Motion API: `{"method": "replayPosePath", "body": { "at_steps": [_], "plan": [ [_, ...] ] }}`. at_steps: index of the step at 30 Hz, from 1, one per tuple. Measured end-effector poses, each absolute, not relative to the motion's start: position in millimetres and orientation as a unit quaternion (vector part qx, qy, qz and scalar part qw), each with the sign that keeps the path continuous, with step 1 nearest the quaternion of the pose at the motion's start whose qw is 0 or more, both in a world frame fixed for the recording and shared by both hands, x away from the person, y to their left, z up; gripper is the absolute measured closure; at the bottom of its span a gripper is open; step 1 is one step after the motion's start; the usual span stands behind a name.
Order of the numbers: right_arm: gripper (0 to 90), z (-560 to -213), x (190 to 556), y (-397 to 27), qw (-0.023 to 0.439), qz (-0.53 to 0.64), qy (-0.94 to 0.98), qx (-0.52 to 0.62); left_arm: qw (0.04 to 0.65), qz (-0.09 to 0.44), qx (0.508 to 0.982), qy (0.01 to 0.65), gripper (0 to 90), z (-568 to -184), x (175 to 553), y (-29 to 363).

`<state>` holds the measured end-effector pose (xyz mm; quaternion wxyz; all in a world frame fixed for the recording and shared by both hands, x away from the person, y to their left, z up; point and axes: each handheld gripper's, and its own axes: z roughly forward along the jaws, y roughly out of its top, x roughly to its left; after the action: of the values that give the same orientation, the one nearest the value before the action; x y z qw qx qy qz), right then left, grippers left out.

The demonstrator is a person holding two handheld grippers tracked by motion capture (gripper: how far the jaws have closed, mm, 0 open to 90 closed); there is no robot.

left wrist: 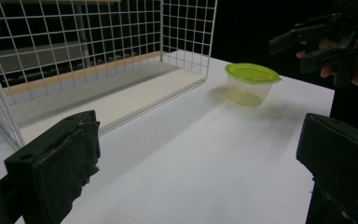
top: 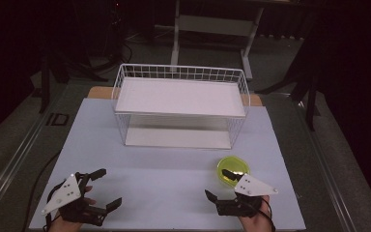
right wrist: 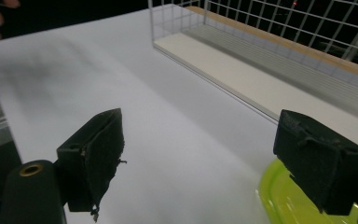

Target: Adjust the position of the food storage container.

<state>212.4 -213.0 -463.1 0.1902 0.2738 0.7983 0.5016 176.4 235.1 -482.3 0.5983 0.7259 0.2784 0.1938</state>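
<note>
Flanking bare table (top: 174, 169) near its front edge, both grippers gaping wide.

In the high view a wire basket (top: 180, 105) stands on the tabletop (top: 164, 174) at upper centre of the frame; a lidded container (top: 233, 170) sits before it, toward the lower right; the left gripper (top: 106, 188) lies at lower left, well apart from the right gripper (top: 217, 185) at lower right, just beside the container.
</note>
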Motion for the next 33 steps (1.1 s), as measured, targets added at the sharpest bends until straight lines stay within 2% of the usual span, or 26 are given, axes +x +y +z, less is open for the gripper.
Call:
{"method": "replayPosePath", "body": {
  "at_steps": [20, 26, 33],
  "plan": [
    [16.3, -434, 194, -193, 0.199, 0.511, 0.803, 0.234, 0.602, 0.204, 0.722, 0.274, 0.4, -481, 175, 236],
    [13.7, -413, 204, -198, 0.197, 0.525, 0.793, 0.237, 0.602, 0.203, 0.723, 0.273, 0.4, -482, 176, 235],
    [13.8, -395, 226, -213, 0.219, 0.521, 0.781, 0.266, 0.602, 0.204, 0.723, 0.271, 0.4, -483, 176, 235]
  ]
}}
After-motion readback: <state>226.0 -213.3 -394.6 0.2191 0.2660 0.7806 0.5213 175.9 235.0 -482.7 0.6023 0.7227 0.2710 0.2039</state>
